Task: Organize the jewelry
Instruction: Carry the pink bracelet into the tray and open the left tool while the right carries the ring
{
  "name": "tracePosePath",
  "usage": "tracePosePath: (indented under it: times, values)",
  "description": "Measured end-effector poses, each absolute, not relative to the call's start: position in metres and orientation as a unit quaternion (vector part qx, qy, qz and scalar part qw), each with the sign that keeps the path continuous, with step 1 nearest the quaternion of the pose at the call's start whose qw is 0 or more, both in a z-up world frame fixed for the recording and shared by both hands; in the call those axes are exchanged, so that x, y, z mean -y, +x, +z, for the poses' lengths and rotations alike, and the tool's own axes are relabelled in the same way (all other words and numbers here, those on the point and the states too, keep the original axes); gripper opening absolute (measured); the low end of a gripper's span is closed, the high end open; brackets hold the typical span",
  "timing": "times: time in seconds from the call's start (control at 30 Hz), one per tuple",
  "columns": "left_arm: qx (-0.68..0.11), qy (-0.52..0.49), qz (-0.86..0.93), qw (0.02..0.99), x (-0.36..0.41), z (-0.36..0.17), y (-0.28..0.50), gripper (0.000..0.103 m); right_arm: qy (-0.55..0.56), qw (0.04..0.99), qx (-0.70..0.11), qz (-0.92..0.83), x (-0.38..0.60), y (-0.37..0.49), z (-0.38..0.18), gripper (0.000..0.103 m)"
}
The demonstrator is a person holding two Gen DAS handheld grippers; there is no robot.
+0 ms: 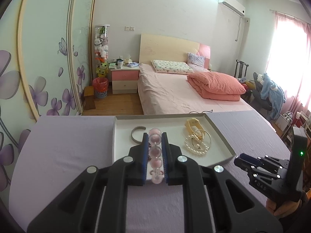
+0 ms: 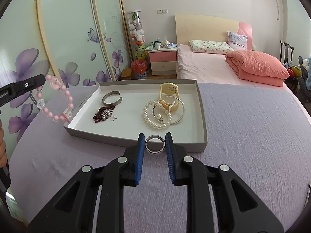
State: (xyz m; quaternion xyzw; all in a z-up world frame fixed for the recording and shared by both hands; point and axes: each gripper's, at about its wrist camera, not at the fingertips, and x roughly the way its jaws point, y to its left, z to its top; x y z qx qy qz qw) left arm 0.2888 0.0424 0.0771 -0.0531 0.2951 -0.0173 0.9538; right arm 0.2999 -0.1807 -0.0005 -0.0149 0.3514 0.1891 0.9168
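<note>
My left gripper point(image 1: 155, 136) is shut on a pink bead bracelet point(image 1: 155, 151) and holds it above the near left edge of a shallow white tray point(image 1: 122, 151). From the right wrist view the bracelet point(image 2: 58, 101) hangs from the left gripper point(image 2: 41, 80) beside the tray point(image 2: 136, 139). My right gripper point(image 2: 155, 136) is shut on a dark metal ring bangle point(image 2: 155, 143) just in front of the tray's near wall. In the tray lie a silver cuff point(image 2: 112, 98), dark red beads point(image 2: 103, 113), a pearl bracelet point(image 2: 157, 116), a thin hoop and a cream watch point(image 2: 169, 95).
The tray sits on a lilac cloth-covered table point(image 2: 243, 136). Behind the table are a bed with pink bedding point(image 2: 213, 66), a pink nightstand point(image 2: 163, 60) and a floral sliding wardrobe point(image 2: 68, 38). The right gripper body point(image 1: 272, 170) shows right of the tray.
</note>
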Motion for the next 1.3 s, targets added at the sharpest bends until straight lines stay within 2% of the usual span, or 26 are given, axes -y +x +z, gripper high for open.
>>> tracePosePath:
  times: [0.6, 1.03, 1.07, 1.1, 1.17, 1.23, 1.3]
  values:
    - [-0.334, -0.054, 0.005, 0.941, -0.047, 0.038, 0.367, 0.013, -0.020, 0.912, -0.363, 0.188, 0.176, 0.328, -0.013, 0.022]
    - [-0.351, -0.057, 0.000, 0.935, -0.040, 0.020, 0.394, 0.014, -0.020, 0.909, -0.371, 0.189, 0.175, 0.338, -0.022, 0.022]
    - [-0.348, -0.058, 0.000, 0.936, -0.041, 0.021, 0.394, 0.018, -0.020, 0.909, -0.372, 0.189, 0.176, 0.338, -0.023, 0.022]
    - [-0.346, -0.058, -0.002, 0.936, -0.042, 0.022, 0.393, 0.029, -0.020, 0.909, -0.372, 0.189, 0.175, 0.338, -0.023, 0.022]
    - [-0.339, -0.057, 0.002, 0.939, -0.043, 0.024, 0.389, 0.040, -0.020, 0.908, -0.373, 0.188, 0.175, 0.337, -0.024, 0.022]
    - [-0.334, -0.054, 0.002, 0.941, -0.043, 0.026, 0.385, 0.040, -0.021, 0.908, -0.374, 0.188, 0.174, 0.337, -0.024, 0.022]
    - [-0.331, -0.052, 0.007, 0.942, -0.045, 0.027, 0.381, 0.047, -0.021, 0.908, -0.373, 0.189, 0.174, 0.337, -0.024, 0.022]
